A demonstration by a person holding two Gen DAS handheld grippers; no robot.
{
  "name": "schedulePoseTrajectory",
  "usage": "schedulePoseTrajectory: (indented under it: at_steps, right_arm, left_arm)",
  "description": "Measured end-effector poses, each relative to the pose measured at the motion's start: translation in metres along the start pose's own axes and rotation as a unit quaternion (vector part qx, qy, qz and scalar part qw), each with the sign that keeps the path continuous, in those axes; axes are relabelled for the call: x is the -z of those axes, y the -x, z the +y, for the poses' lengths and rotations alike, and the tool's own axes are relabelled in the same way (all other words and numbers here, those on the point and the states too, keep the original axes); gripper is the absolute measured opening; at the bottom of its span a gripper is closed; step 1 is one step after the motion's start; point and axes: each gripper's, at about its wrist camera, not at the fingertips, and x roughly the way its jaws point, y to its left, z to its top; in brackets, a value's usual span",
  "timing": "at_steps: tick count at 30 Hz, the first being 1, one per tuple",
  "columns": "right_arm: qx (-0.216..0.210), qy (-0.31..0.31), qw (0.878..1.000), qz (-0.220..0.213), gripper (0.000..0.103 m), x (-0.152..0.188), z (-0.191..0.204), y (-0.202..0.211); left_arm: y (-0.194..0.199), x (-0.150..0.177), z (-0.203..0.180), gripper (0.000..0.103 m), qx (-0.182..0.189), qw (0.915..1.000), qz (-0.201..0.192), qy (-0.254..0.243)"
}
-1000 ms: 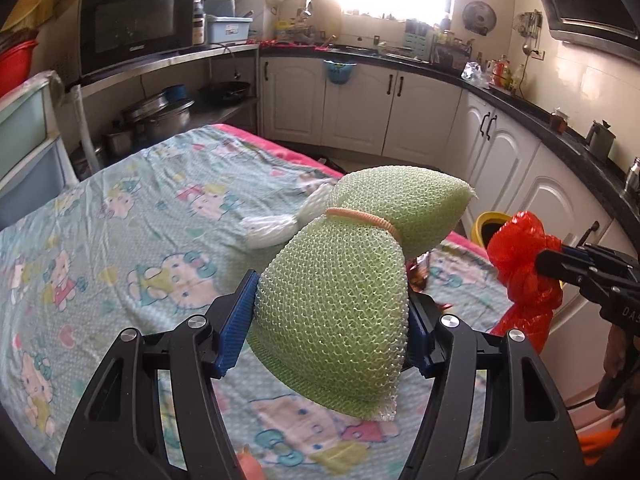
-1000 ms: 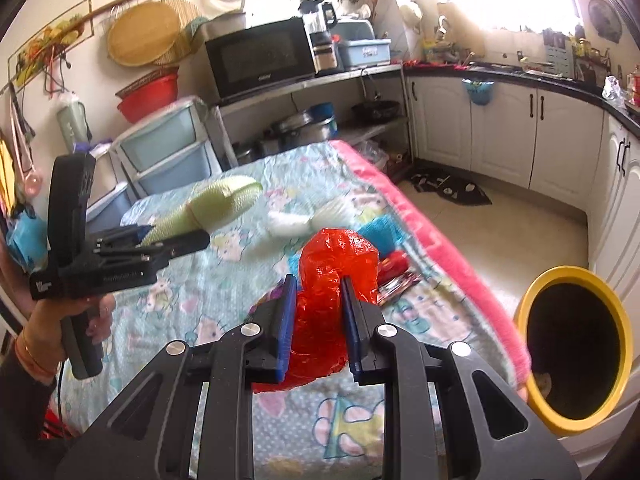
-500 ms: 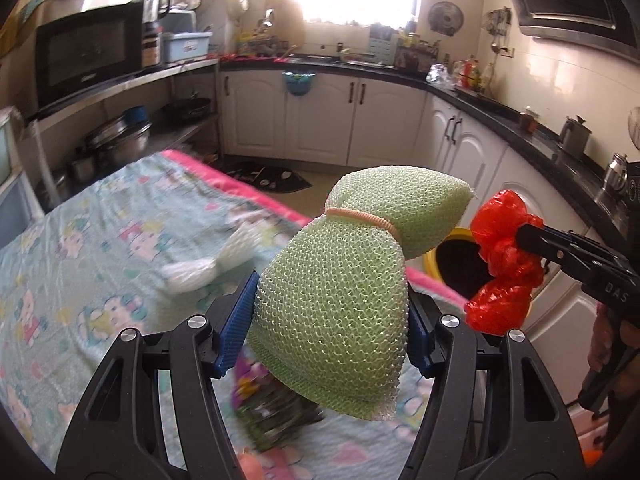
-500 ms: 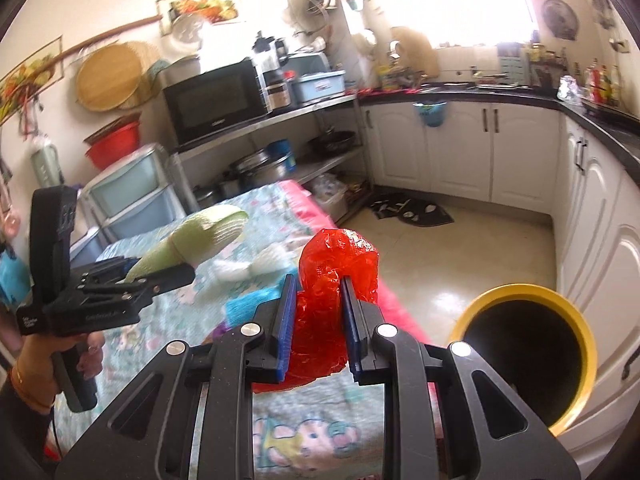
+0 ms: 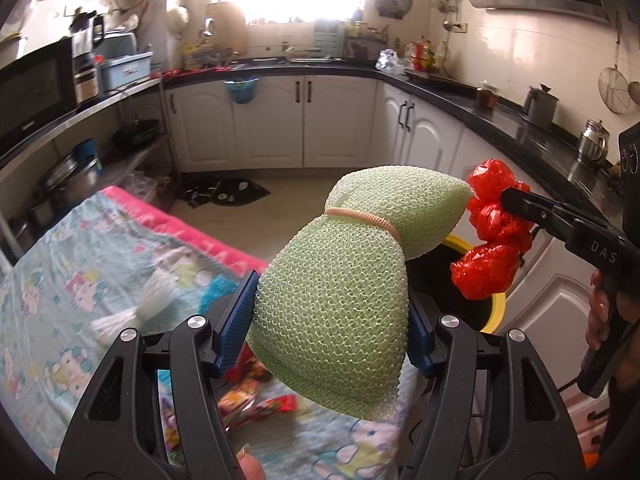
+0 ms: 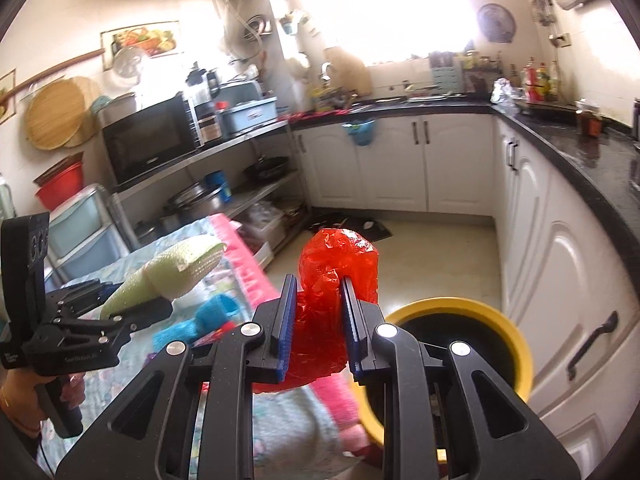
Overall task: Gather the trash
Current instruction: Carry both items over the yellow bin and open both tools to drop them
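Note:
My left gripper (image 5: pixel 332 332) is shut on a pale green foam net sleeve (image 5: pixel 344 292) tied with a rubber band, held up over the table's corner. My right gripper (image 6: pixel 318 320) is shut on a crumpled red plastic bag (image 6: pixel 336 264), which hangs near the rim of a yellow-rimmed black bin (image 6: pixel 460 344) on the floor. In the left wrist view the red bag (image 5: pixel 492 240) and the right gripper (image 5: pixel 520 200) sit to the right, above the bin (image 5: pixel 496 308). In the right wrist view the left gripper (image 6: pixel 160 304) and the green net (image 6: pixel 176 268) show at left.
A table under a cartoon-print cloth (image 5: pixel 60 280) with a pink edge carries a white net sleeve (image 5: pixel 152 300), a blue net (image 6: pixel 208 316) and colourful wrappers (image 5: pixel 256 396). White cabinets (image 6: pixel 560 260) and a black counter curve round the right. A shelf rack (image 6: pixel 224 184) stands behind the table.
Both grippers have swung right, off the table's middle toward the yellow bin, each still holding its item. The bin now lies just under the red bag.

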Motion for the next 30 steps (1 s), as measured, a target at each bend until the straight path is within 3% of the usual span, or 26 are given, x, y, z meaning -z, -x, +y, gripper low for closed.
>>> schedulePoseTrajectory:
  at_steps: [10, 20, 30]
  right_arm:
    - [0.056, -0.014, 0.998, -0.028, 0.021, -0.005, -0.037, 0.019]
    - [0.101, -0.014, 0.994, -0.032, 0.021, -0.002, -0.055, 0.020]
    - [0.136, -0.044, 0.990, 0.014, 0.021, 0.022, -0.095, -0.007]
  left_arm:
    - [-0.027, -0.019, -0.032, 0.056, 0.033, 0.9993, 0.003, -0.015]
    - [-0.073, -0.029, -0.056, 0.057, 0.054, 0.9979, 0.031, -0.020]
    - [-0.130, -0.023, -0.074, 0.058, 0.075, 0.9934, 0.084, -0.022]
